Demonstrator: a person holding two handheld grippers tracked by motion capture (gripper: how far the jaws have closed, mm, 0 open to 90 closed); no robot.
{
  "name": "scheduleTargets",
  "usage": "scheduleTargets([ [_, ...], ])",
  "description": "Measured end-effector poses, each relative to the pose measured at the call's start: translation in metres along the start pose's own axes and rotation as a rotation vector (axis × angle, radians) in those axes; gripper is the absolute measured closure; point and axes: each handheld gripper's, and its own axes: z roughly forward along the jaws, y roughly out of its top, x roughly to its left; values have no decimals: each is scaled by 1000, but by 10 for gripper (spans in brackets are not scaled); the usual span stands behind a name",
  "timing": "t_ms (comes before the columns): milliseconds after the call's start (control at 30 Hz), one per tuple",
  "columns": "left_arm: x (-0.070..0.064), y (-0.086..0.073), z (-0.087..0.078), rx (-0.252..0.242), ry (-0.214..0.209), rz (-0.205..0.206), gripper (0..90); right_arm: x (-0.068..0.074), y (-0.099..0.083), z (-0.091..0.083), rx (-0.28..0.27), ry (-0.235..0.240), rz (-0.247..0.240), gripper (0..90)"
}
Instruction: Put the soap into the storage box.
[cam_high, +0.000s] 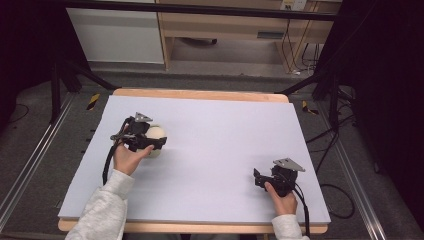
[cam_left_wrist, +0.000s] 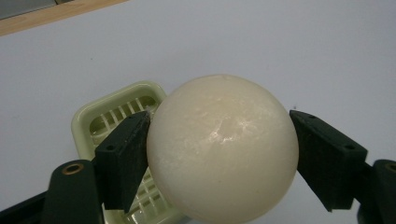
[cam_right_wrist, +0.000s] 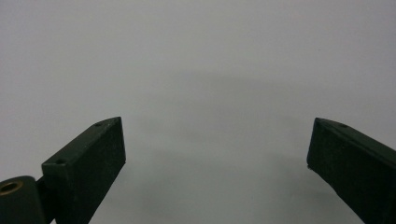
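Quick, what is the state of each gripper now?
Left gripper: closed on the cream ball.
Right gripper: open, holding nothing.

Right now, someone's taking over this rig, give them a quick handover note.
Left gripper: shut on the cream ball, jaws pressing both its sides, over the pale green slotted tray at the table's left. Right gripper: open, holding nothing, low over bare table at the near right. Done: ball gripped. Left: whether it is being lifted off the tray or set onto it can't be told; probably finish that move.
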Motion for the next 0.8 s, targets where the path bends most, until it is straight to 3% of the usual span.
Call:
scheduleTargets([
  [800,29,-3,13,21,51,-56,236,0,0,0,-1,-2,-2,49],
])
